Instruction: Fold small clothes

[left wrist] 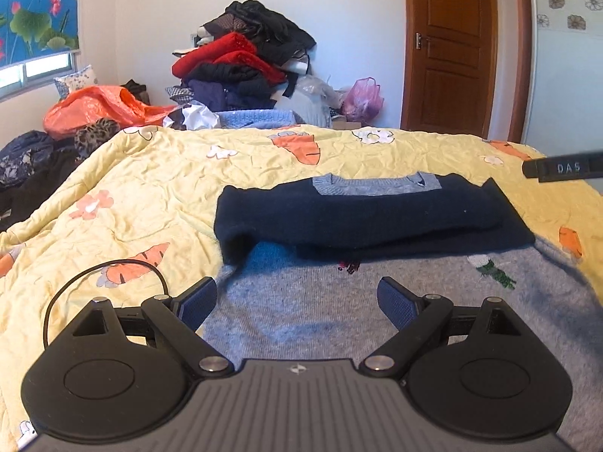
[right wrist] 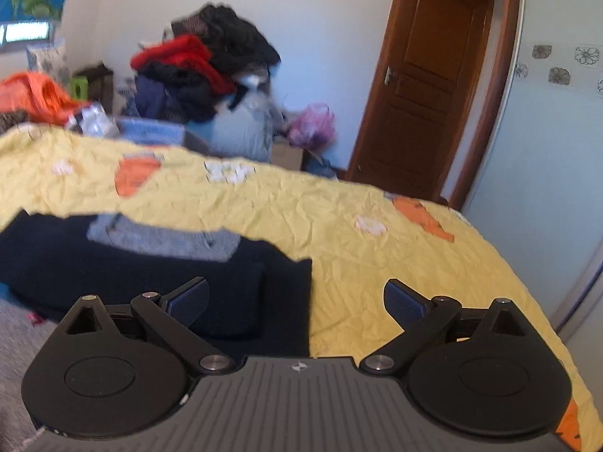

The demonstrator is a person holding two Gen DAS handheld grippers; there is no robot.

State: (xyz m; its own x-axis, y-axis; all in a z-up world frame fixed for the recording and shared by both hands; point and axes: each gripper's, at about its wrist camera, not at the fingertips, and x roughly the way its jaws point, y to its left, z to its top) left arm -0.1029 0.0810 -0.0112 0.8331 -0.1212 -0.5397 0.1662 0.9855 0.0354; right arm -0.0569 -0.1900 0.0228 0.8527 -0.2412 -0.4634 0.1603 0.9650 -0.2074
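Note:
A small grey sweater (left wrist: 339, 312) with navy sleeves (left wrist: 361, 214) lies flat on the yellow quilt (left wrist: 150, 196). Both navy sleeves are folded across its chest, below the grey collar (left wrist: 377, 184). My left gripper (left wrist: 297, 301) is open and empty, low over the sweater's grey body. My right gripper (right wrist: 297, 301) is open and empty, above the sweater's right edge, where the navy sleeve (right wrist: 150, 275) meets the quilt (right wrist: 377, 248). Part of the right gripper (left wrist: 561, 168) shows at the right edge of the left wrist view.
A tall pile of clothes (left wrist: 245, 64) stands beyond the bed's far edge, with an orange bag (left wrist: 94, 107) to its left and a pink bag (left wrist: 363, 100) to its right. A brown door (left wrist: 456, 45) is at the back right. A cable (left wrist: 60, 293) loops beside the left gripper.

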